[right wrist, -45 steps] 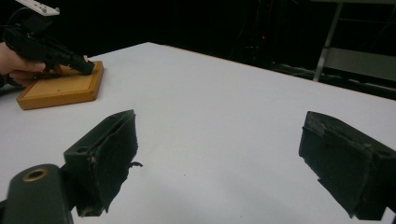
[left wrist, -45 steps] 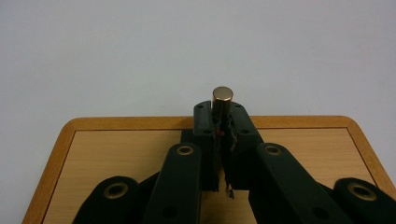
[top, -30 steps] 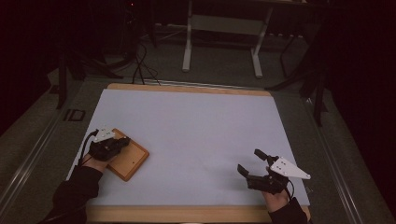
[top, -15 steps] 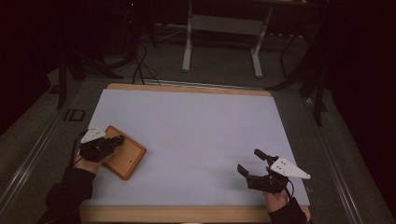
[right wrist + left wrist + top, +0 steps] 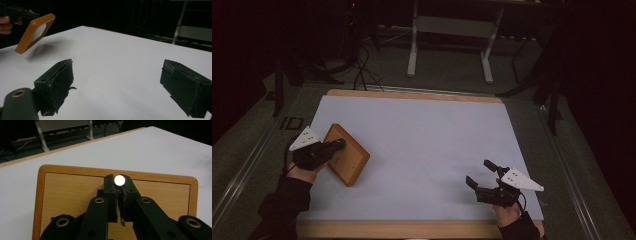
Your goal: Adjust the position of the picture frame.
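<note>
Near the bench's (image 5: 422, 125) left edge, the left gripper (image 5: 337, 145), clamped on the flat rectangular wooden tray's (image 5: 349, 162) rim, holds it tilted off the surface; carrying probably follows, while the right gripper (image 5: 479, 172) rests spread apart, empty.

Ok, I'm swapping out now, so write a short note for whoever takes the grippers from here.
Left gripper: shut on the wooden tray, gripping its edge.
Tray: tilted, held clear of the white table at its left side; its shadow shows in the right gripper view.
Right gripper: open, nothing in it, low over the table's near right corner.
Done: tray picked up.
Left: carry it and set it down, probably.
</note>
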A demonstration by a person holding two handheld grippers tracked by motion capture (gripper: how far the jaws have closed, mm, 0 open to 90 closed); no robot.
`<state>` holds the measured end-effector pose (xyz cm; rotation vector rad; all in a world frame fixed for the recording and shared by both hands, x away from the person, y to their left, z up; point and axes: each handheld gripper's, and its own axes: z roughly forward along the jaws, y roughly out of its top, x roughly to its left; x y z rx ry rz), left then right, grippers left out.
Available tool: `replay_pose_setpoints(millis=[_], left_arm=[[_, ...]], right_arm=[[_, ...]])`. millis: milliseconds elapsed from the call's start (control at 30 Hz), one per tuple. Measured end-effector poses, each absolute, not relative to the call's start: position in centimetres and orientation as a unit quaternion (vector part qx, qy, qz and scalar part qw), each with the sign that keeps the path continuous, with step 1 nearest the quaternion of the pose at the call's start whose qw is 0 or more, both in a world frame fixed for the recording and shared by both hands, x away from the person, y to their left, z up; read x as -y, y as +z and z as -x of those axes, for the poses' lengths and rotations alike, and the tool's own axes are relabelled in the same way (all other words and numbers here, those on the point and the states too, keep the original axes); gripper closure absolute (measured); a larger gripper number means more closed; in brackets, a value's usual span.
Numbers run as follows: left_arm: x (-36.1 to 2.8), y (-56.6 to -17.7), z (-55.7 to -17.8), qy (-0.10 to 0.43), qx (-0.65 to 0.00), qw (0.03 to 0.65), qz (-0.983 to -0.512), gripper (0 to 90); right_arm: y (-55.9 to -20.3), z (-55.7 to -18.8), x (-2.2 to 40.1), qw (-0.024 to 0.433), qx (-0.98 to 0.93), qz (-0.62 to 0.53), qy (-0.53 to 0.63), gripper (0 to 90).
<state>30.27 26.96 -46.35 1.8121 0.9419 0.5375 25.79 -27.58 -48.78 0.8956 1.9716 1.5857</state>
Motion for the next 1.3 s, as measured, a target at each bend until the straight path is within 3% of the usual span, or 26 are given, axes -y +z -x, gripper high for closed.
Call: replay_pose_setpoints(millis=[533, 1300], left_arm=[[-20.2, -44.5, -31.8, 0.19, -0.325, 0.489, -0.787, 85.6], [-9.0, -47.0, -35.4, 0.119, -0.261, 0.46, -0.84, 85.5]], right_arm=[[-48.6, -25.7, 28.1, 0.239, -0.706, -0.325, 0.582, 11.3], [-48.1, -25.5, 29.1, 0.246, -0.688, -0.326, 0.6, 11.4]])
